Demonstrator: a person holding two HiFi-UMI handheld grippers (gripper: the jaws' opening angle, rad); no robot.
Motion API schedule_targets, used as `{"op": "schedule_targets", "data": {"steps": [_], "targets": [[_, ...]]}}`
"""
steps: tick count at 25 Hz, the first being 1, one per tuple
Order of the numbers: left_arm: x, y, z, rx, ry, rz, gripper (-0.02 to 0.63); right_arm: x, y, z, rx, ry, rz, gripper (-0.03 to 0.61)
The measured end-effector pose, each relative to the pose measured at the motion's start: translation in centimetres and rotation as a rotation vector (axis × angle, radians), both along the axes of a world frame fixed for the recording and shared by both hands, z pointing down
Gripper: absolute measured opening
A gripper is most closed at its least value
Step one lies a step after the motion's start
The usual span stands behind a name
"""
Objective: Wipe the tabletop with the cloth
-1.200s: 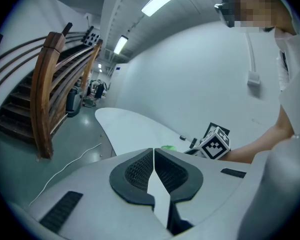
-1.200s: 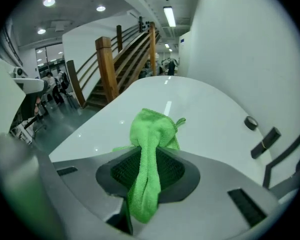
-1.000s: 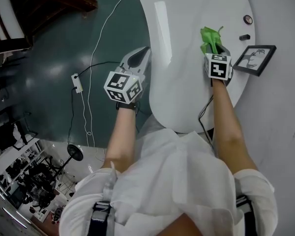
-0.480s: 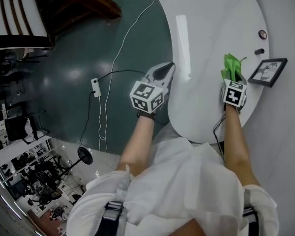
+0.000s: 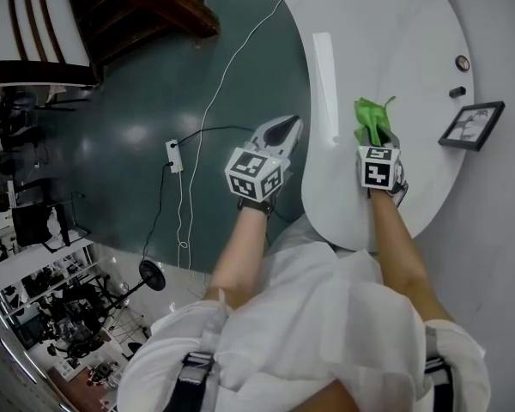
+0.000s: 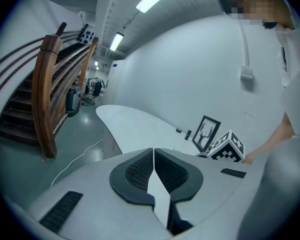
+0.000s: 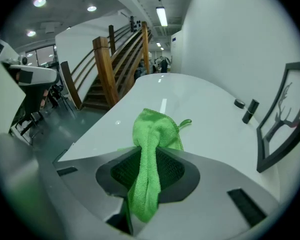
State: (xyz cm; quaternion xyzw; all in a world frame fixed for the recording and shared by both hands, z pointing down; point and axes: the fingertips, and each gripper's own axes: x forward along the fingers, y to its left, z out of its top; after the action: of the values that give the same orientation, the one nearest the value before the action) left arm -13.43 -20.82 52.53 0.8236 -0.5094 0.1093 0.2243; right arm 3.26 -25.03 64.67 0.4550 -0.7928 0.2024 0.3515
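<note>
A bright green cloth (image 5: 370,118) (image 7: 152,139) is pinched in my right gripper (image 5: 376,137) (image 7: 149,159), which is shut on it over the near part of the white curved tabletop (image 5: 386,50) (image 7: 190,104). The cloth's free end bunches out ahead of the jaws and rests on the table. My left gripper (image 5: 279,131) (image 6: 153,164) is shut with nothing between its jaws. It hovers just off the table's left edge, above the dark green floor (image 5: 154,101).
A black picture frame (image 5: 472,124) (image 7: 282,119) (image 6: 205,134) stands at the table's right edge, with two small dark items (image 5: 457,91) (image 7: 247,111) beyond it. A white cable and a power strip (image 5: 174,155) lie on the floor. A wooden staircase (image 7: 115,69) (image 6: 50,94) rises at the left.
My right gripper with the cloth has swept left across the table, away from the picture frame. The left gripper has barely moved.
</note>
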Motion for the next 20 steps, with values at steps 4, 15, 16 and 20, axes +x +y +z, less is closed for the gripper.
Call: {"op": "schedule_targets", "data": {"steps": [4, 15, 16, 20], "targets": [[-0.9, 0.7, 0.4, -0.009, -0.008, -0.009, 0.02, -4.5, 1.2, 0.1, -0.002, -0.017, -0.108, 0.08], [0.2, 1.4, 0.3, -0.023, -0.007, 0.029, 0.02, -9.5, 7.6, -0.6, -0.021, -0.06, -0.531, 0.08], [0.6, 1.3, 0.2, -0.022, -0.006, 0.038, 0.02, -8.8, 8.1, -0.6, -0.025, -0.058, -0.54, 0.08], [2.6, 0.9, 0.0, -0.018, -0.003, 0.073, 0.02, -4.7, 8.7, -0.5, -0.037, -0.051, -0.494, 0.08]]}}
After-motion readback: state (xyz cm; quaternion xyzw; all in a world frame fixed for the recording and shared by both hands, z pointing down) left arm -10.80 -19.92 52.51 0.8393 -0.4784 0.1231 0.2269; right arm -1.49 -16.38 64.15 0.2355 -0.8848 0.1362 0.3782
